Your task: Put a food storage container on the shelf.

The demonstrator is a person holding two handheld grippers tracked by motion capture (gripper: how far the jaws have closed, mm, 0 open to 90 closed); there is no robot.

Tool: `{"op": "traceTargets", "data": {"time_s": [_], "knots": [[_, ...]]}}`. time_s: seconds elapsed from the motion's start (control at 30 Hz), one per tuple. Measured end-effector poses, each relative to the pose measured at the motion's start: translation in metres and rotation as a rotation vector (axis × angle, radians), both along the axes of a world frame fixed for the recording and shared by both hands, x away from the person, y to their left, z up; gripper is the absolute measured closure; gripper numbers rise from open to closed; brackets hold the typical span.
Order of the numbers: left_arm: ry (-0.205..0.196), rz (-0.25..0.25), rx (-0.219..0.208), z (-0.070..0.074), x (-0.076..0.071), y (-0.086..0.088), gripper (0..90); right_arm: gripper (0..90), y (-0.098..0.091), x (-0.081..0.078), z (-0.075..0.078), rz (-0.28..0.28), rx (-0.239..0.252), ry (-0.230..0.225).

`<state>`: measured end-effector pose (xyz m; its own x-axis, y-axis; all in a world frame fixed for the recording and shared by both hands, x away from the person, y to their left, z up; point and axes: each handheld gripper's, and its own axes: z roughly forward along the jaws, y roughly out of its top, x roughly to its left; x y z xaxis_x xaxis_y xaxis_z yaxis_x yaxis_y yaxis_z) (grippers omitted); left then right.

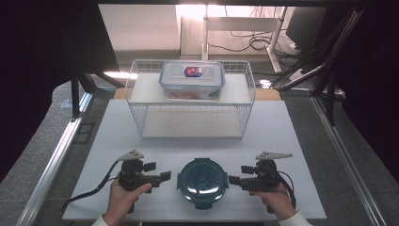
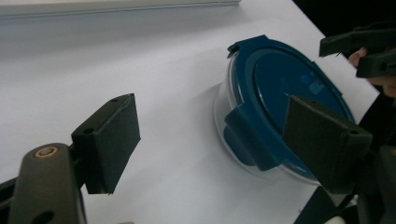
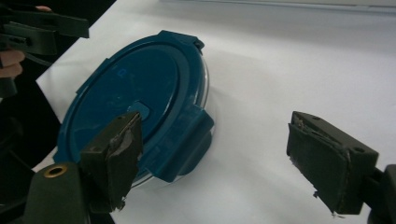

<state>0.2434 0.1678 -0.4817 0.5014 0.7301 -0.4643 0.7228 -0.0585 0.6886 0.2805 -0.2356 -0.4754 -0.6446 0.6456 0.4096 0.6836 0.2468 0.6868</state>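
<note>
Down at the near edge, the person's two hands hold a black two-jaw gripper either side of the round clear container with the dark blue clip-on lid (image 1: pixel 203 181). The left gripper (image 1: pixel 165 176) sits just left of that container, jaws wide, nothing between them. The right gripper (image 1: pixel 234 180) sits just right of it, likewise wide and empty. Beyond the container stands a white wire rack (image 1: pixel 190 99) carrying a rectangular clear lidded box (image 1: pixel 192 79).

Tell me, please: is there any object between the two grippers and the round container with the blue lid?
Nothing visible is in the way. The round container sits on the white table with the left gripper and the right gripper on either side, both open and pointing at it, with bare table between.
</note>
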Motion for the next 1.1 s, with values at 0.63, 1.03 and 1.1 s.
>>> {"op": "traceTargets", "data": {"time_s": [0.63,1.03,1.1], "knots": [[0.183,-0.073,-0.148,-0.018,0.011,-0.026,11.5,14.1,0.027,0.01,-0.015,0.008,0.03,0.119],[0.256,-0.116,-0.189,-0.034,0.017,-0.039,16.3,13.8,0.036,0.008,-0.026,0.02,0.062,0.2],[0.28,-0.13,-0.208,-0.038,0.018,-0.042,17.5,13.9,0.037,0.009,-0.028,0.019,0.065,0.211]]}}
